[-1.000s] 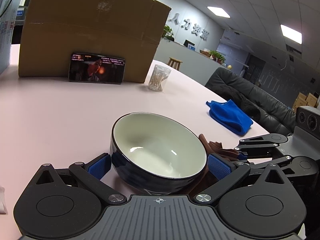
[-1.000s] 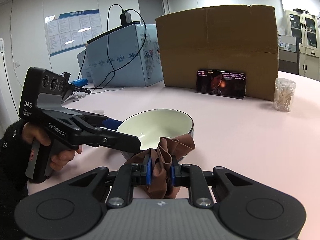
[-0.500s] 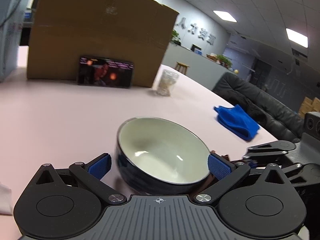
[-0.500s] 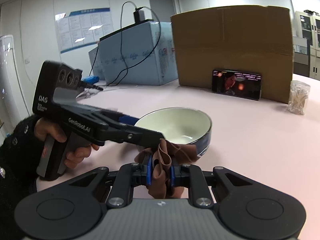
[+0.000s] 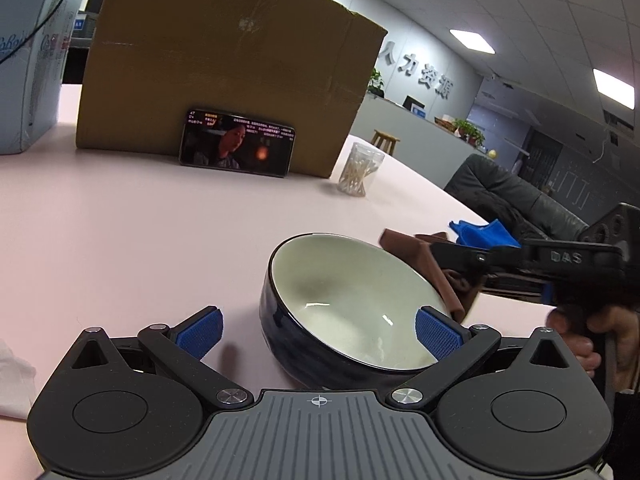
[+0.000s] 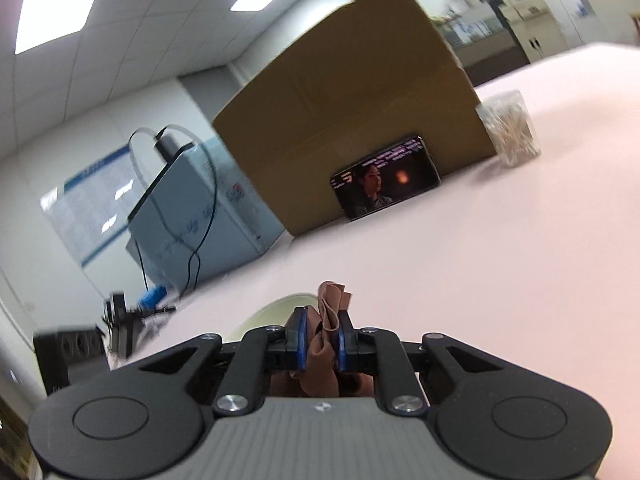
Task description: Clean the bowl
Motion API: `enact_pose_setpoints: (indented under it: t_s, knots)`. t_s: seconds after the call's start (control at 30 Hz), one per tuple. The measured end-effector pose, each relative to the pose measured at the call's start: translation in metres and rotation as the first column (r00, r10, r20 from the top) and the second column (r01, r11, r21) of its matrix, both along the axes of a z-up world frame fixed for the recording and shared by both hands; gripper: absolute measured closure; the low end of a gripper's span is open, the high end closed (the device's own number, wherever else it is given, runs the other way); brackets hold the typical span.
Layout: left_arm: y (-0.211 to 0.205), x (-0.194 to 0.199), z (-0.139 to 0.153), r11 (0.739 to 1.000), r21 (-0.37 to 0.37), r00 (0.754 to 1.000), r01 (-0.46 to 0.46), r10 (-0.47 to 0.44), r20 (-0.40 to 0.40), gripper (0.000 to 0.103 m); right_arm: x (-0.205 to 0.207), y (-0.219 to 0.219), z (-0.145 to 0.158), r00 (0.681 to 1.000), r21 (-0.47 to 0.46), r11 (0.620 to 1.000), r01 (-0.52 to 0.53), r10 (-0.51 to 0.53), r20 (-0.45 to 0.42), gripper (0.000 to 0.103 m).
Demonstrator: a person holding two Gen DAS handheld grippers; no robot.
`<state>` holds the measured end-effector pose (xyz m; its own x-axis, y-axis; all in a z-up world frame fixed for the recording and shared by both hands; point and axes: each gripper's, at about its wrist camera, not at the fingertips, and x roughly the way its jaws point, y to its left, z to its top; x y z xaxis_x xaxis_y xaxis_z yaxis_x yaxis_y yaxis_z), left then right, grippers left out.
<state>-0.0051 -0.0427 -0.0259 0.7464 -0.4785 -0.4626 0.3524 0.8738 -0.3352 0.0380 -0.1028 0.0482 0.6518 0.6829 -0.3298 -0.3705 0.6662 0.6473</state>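
A dark blue bowl (image 5: 344, 300) with a cream inside stands on the pink table (image 5: 140, 248). My left gripper (image 5: 318, 334) is open; its right pad lies over the bowl's near rim and its left pad stands apart to the left of the bowl. My right gripper (image 6: 322, 338) is shut on a brown cloth (image 6: 326, 320). In the left wrist view the right gripper (image 5: 448, 258) holds the brown cloth (image 5: 424, 258) at the bowl's far right rim. In the right wrist view only a sliver of the bowl (image 6: 276, 312) shows behind the fingers.
A big cardboard box (image 5: 224, 76) stands at the back with a phone (image 5: 237, 148) leaning on it. A clear jar of cotton swabs (image 5: 360, 176) is to its right. A blue cloth (image 5: 486, 234) lies near the table's right edge. A light blue carton (image 6: 192, 216) stands left.
My right gripper has risen and tilted with the brown cloth, coming up to the bowl's far right rim. The left gripper has shifted left, so the bowl now sits toward its right finger.
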Motion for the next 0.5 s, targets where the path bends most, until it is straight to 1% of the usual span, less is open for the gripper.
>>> enact_pose_setpoints:
  t_s: [0.1,0.2,0.37,0.43,0.5]
  knots:
    - [0.001,0.001,-0.001,1.0,-0.007,1.0,0.002,-0.002,-0.009,0.0,0.014,-0.002,-0.011,0.998,0.07,0.997,0.021,-0.017,-0.061,0.088]
    - [0.003,0.001,-0.001,1.0,-0.011,1.0,0.003,-0.003,-0.011,0.0,0.019,-0.002,-0.02,0.993,0.101,0.994,0.042,-0.031,-0.112,0.088]
    - [0.006,0.001,-0.002,1.0,-0.017,1.0,0.008,-0.008,-0.016,0.0,0.02,-0.012,-0.04,0.973,0.173,0.981,0.086,-0.045,-0.225,0.088]
    - [0.006,0.002,-0.002,1.0,-0.018,1.0,0.011,-0.011,-0.02,0.0,0.019,-0.014,-0.043,0.97,0.186,0.979,0.087,-0.04,-0.242,0.088]
    - [0.007,0.002,-0.002,1.0,-0.019,1.0,0.012,-0.013,-0.019,0.0,0.02,-0.013,-0.041,0.973,0.207,0.976,0.07,-0.021,-0.231,0.088]
